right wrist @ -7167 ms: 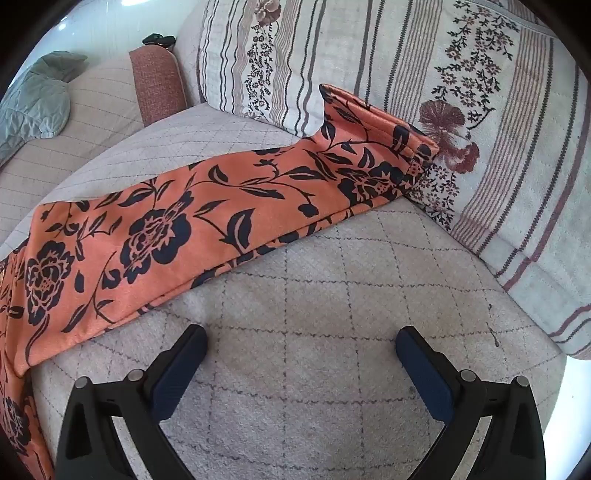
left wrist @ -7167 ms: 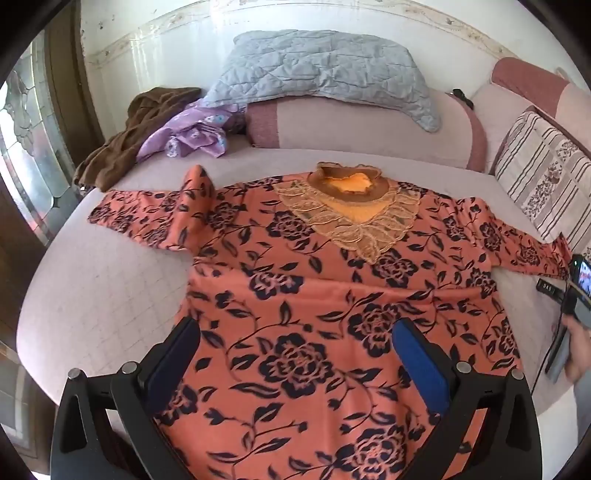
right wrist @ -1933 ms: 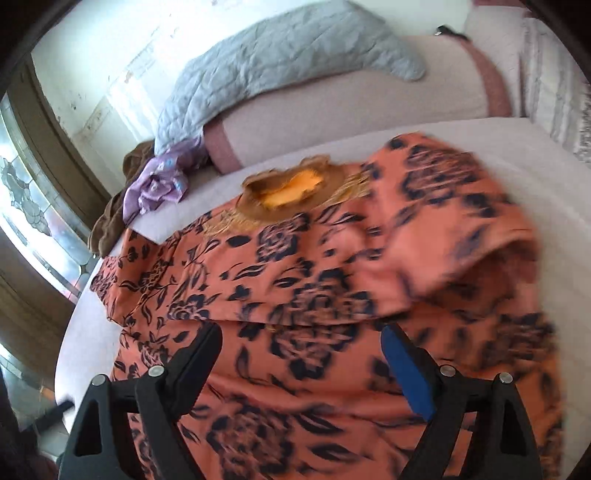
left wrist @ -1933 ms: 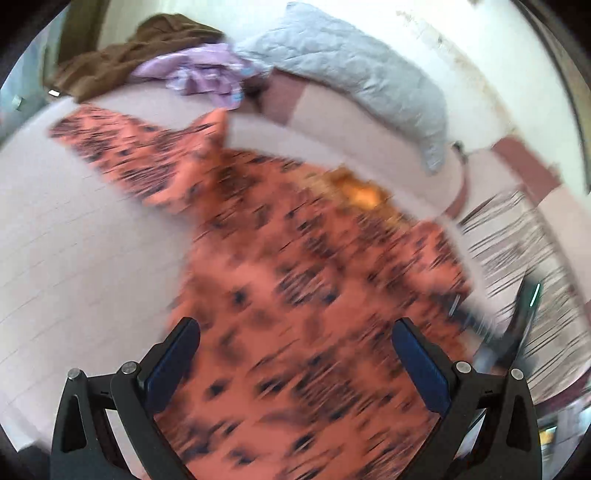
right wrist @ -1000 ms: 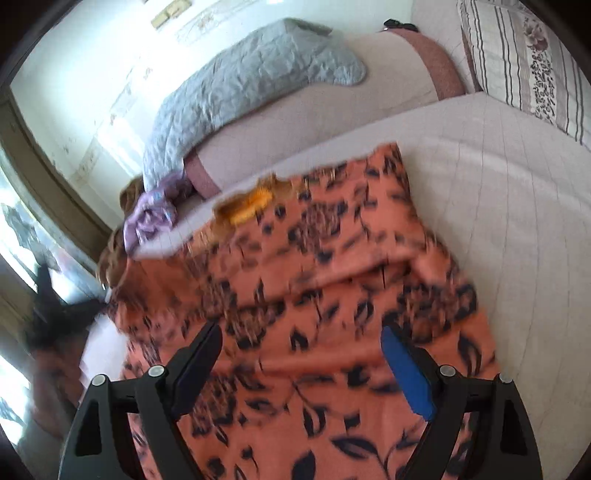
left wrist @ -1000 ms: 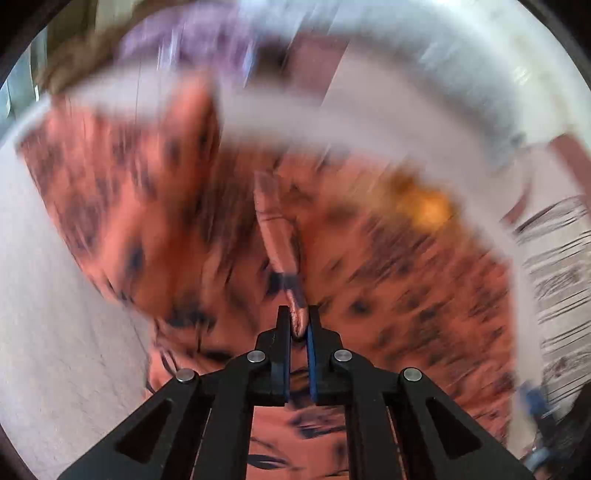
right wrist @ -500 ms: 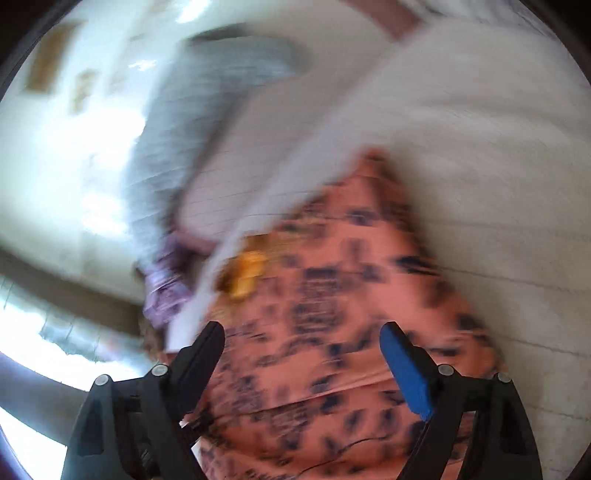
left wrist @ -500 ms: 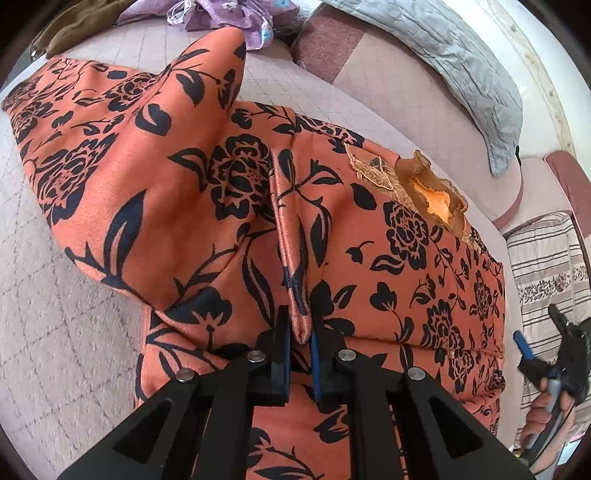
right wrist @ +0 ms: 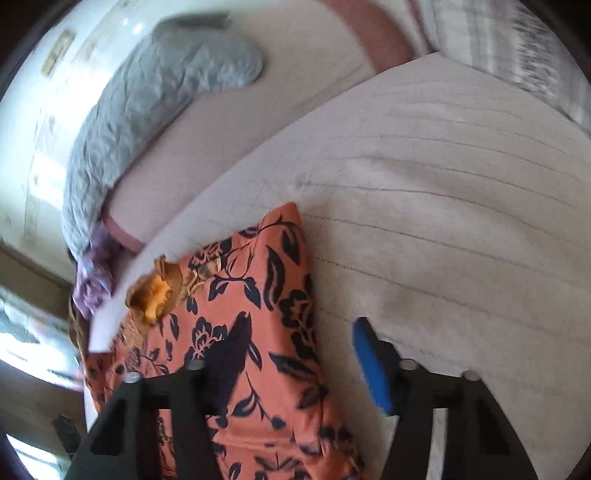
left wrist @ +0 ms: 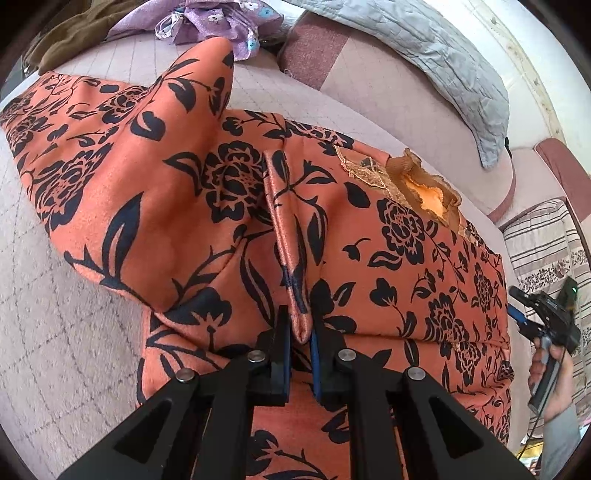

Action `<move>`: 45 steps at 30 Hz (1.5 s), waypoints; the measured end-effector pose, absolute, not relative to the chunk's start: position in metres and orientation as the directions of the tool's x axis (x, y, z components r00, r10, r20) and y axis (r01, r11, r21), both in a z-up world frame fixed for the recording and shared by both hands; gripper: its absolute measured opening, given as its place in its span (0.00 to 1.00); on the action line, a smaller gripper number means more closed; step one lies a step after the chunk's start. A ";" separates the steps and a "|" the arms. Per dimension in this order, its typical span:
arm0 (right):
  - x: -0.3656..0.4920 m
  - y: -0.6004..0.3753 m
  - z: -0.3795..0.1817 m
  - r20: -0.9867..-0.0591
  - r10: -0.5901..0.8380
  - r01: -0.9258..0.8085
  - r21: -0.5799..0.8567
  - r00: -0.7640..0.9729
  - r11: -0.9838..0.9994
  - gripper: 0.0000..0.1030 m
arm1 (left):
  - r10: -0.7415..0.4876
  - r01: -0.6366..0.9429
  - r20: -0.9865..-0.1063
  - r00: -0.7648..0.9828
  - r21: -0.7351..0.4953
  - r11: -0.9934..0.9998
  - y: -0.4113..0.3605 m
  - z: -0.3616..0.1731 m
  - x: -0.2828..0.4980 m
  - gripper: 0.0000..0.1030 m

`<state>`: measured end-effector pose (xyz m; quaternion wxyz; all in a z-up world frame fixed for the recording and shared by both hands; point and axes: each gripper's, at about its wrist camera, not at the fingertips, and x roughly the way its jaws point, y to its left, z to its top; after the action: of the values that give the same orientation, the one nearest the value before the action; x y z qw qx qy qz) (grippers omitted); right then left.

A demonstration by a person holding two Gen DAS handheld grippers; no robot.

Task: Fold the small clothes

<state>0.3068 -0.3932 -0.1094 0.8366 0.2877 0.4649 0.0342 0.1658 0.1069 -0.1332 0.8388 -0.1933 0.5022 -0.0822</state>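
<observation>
You are looking at an orange blouse [left wrist: 406, 266] carrying a black flower-and-leaf print, with a brown, gold-trimmed collar [left wrist: 428, 184] showing yellow-orange inside. The bed cover [right wrist: 461, 192] is showing pale beige with a thin grid of lines. A grey quilted pillow [left wrist: 424, 44] and purple flowered cloth [left wrist: 218, 18] are lying toward its far edge, a striped floral cushion [left wrist: 543, 251] at its right edge.

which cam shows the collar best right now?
Left wrist. The collar is sharp there, with its ruffled brown edge and orange lining open to view, on the top whose fold the left gripper pinches. The right wrist view shows the collar too, but blurred and small, near the frame's left side.
</observation>
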 end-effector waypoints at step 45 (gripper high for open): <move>0.166 -0.229 -0.137 -0.736 0.227 -0.077 0.232 0.638 0.970 0.87 | -0.113 -0.548 -0.696 0.709 -0.645 0.532 0.430 -0.128 0.239 0.70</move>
<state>0.1657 -0.2286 -0.1369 0.9004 0.0895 0.4172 0.0844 0.2385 0.4296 -0.1284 0.7995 -0.4642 0.3561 0.1361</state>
